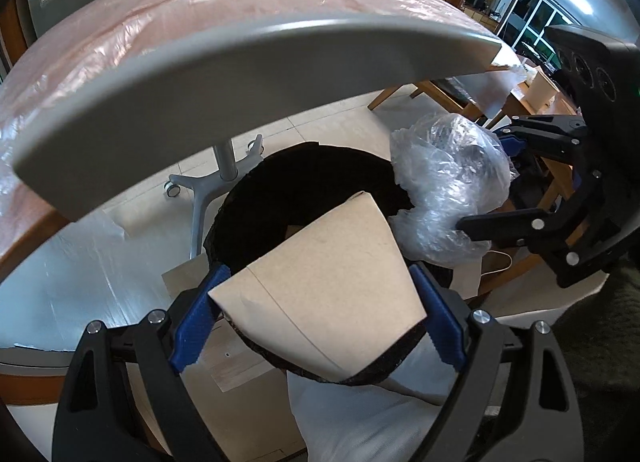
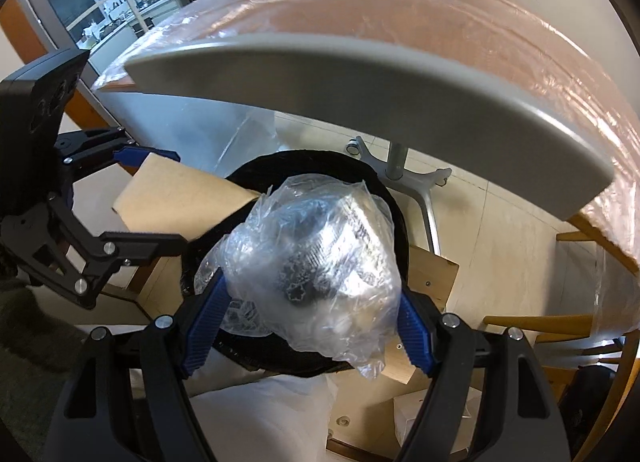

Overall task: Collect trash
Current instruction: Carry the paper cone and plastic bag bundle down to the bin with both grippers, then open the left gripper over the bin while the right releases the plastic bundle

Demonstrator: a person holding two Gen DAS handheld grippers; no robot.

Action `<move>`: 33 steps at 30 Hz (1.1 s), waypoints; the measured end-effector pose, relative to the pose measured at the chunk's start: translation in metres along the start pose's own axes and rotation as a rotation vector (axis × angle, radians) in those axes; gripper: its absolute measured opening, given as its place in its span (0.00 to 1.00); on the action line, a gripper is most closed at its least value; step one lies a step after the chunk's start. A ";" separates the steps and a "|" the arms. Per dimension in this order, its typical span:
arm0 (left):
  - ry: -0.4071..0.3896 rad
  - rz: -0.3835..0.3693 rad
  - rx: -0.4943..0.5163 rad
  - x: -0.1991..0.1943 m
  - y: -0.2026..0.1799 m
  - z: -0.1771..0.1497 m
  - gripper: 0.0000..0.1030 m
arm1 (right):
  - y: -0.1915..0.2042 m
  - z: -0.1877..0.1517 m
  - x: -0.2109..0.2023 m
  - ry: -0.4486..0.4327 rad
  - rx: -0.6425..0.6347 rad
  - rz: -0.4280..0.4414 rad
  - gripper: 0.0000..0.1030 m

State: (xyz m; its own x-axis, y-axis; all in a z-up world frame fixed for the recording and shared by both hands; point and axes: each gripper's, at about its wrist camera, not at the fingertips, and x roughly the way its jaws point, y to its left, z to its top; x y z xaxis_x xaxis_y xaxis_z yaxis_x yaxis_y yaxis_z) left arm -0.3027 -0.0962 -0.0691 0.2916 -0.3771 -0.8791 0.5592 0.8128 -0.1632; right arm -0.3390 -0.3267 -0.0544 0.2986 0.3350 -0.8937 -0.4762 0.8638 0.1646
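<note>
Cardboard, a tan folded carton (image 1: 324, 282), is pinched between the fingers of the left gripper (image 1: 316, 302) over the black bin (image 1: 288, 174), while a crumpled clear plastic bag (image 2: 316, 262) is clamped by the right gripper (image 2: 308, 322) above the same opening. The dropping step is judged in hand. Both grips need only be released for the pieces to fall in.

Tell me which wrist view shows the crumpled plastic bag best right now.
The right wrist view: the plastic bag fills the centre, held in the right gripper over the black bin. The left wrist view catches the bag only from the side, at the right, beside the paper cup.
</note>
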 end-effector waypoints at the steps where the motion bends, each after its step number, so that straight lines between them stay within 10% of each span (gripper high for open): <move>1: 0.002 -0.002 0.000 0.002 0.000 0.000 0.88 | -0.001 0.000 0.003 0.001 0.005 0.001 0.73; 19: -0.003 0.009 -0.024 0.004 0.008 0.004 0.93 | -0.007 0.010 0.024 0.040 0.072 -0.015 0.88; 33: -0.182 0.009 -0.005 -0.093 0.000 0.036 0.94 | 0.008 0.032 -0.080 -0.145 0.010 0.045 0.91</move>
State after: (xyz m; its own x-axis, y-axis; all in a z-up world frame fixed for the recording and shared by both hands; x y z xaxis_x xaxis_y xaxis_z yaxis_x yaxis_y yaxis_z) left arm -0.3024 -0.0771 0.0291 0.4330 -0.4434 -0.7848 0.5524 0.8186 -0.1577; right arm -0.3401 -0.3342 0.0314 0.3938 0.4237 -0.8157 -0.4837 0.8501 0.2081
